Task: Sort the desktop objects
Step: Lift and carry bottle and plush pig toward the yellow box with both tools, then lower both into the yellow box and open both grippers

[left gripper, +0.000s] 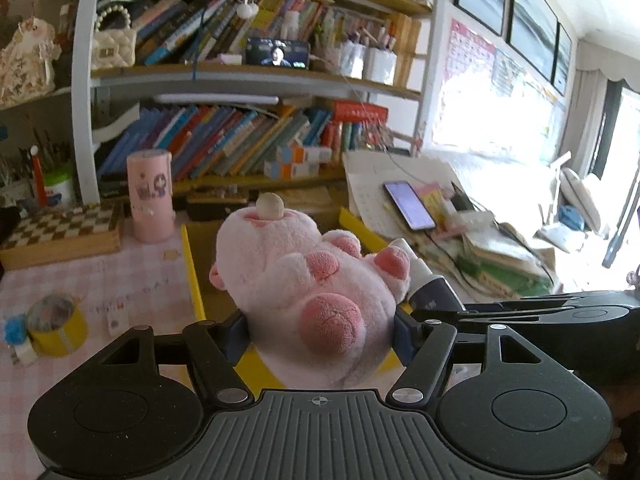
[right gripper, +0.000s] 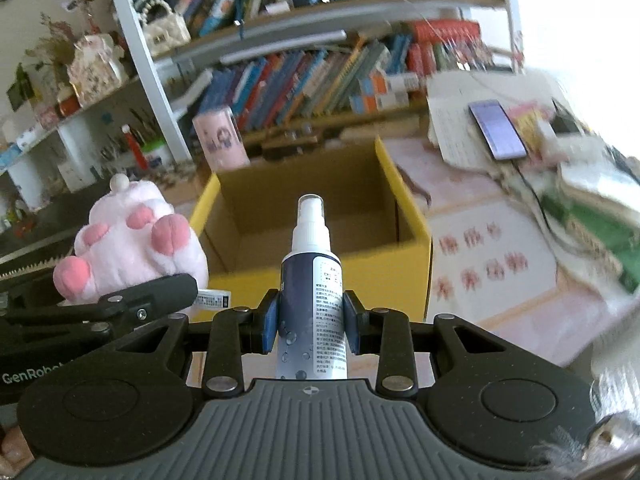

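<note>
A pink plush toy (left gripper: pixel 304 280) with darker pink paws fills the middle of the left wrist view, squeezed between the blue pads of my left gripper (left gripper: pixel 322 334). It hangs above the open yellow cardboard box (left gripper: pixel 192 268). My right gripper (right gripper: pixel 311 322) is shut on a dark blue spray bottle (right gripper: pixel 310 292) with a white pump top, held upright in front of the same box (right gripper: pixel 416 216). The plush toy (right gripper: pixel 132 240) shows at the left of the right wrist view, the bottle (left gripper: pixel 430 292) just right of the toy in the left wrist view.
A pink cylinder (left gripper: pixel 150 196) and a checkered wooden box (left gripper: pixel 60 232) stand behind the yellow box. A yellow tin (left gripper: pixel 56 326) sits at the left on the pink cloth. A phone (left gripper: pixel 408 206) lies on stacked papers and books at the right. Bookshelves (left gripper: pixel 240 80) rise behind.
</note>
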A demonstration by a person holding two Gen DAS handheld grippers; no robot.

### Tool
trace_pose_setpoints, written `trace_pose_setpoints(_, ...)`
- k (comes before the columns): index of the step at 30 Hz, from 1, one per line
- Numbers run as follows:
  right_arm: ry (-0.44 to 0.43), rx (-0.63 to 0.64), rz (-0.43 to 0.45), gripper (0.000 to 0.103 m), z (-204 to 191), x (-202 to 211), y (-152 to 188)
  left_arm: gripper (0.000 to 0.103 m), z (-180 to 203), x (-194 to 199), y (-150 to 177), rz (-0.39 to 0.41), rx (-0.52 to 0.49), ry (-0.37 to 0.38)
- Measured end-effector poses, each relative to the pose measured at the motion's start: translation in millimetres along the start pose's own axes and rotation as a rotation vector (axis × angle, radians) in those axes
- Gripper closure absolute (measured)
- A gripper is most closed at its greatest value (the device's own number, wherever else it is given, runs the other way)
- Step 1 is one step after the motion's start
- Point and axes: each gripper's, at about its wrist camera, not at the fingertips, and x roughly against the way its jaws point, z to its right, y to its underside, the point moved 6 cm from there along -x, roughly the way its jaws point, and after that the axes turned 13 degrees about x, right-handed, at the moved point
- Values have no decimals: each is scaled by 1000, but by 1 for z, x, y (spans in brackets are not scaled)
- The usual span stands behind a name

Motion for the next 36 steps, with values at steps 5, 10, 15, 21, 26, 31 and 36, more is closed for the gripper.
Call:
trace_pose_setpoints(5,-32,42,33,73,17,-17,-27,33,4,-22,-16,13,-7,-34)
trace_pose_setpoints(10,-70,96,10,73,31,-50,-48,33,3,-57,-27,-14,-29,-82)
trace_pose_setpoints(15,-89,174,-63,73,40,-90,-56,33,-7,-92,-33,-70,-62,-121)
trace_pose_setpoints(21,-103,319,-161,73,45,-141,-60,33,-20,-134,-33,-149,-127,-198)
trace_pose_setpoints(26,-105,428,-248,73,45,-182,-60,33,-30,-166,-25,-243,-147,-244)
trace_pose_setpoints(31,-101,621,-306,73,37,-208,-60,33,-32,-182,-19,-285,-212,-290)
trace_pose_setpoints(36,-136,739,-357,73,29,-224,-58,32,-34,-194,-14,-390,-230,-302)
